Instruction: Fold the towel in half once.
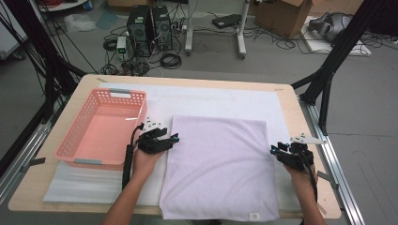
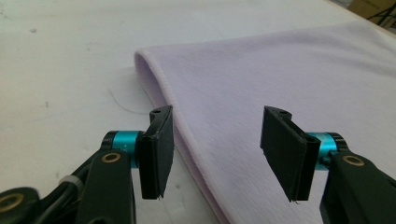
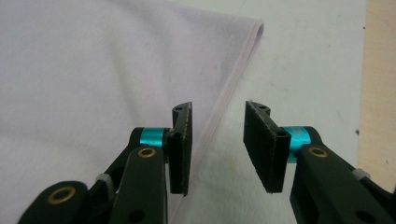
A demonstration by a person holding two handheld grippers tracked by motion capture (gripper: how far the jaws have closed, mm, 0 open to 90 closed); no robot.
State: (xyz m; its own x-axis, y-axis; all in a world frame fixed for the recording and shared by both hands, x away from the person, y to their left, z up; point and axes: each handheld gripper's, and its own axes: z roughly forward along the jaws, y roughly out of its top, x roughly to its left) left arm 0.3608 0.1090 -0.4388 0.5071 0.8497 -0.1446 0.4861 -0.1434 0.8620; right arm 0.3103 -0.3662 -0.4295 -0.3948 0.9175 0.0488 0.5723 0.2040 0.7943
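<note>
Both grippers, left and right, stood released astride opposite towel edges; closing unevenly might have pinched one layer, skewing the fold.

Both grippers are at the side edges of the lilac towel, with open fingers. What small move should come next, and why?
Probably close each gripper on its edge. The left gripper straddles the lilac towel's left edge and the right gripper its right edge, both open, the cloth not yet pinched.
</note>
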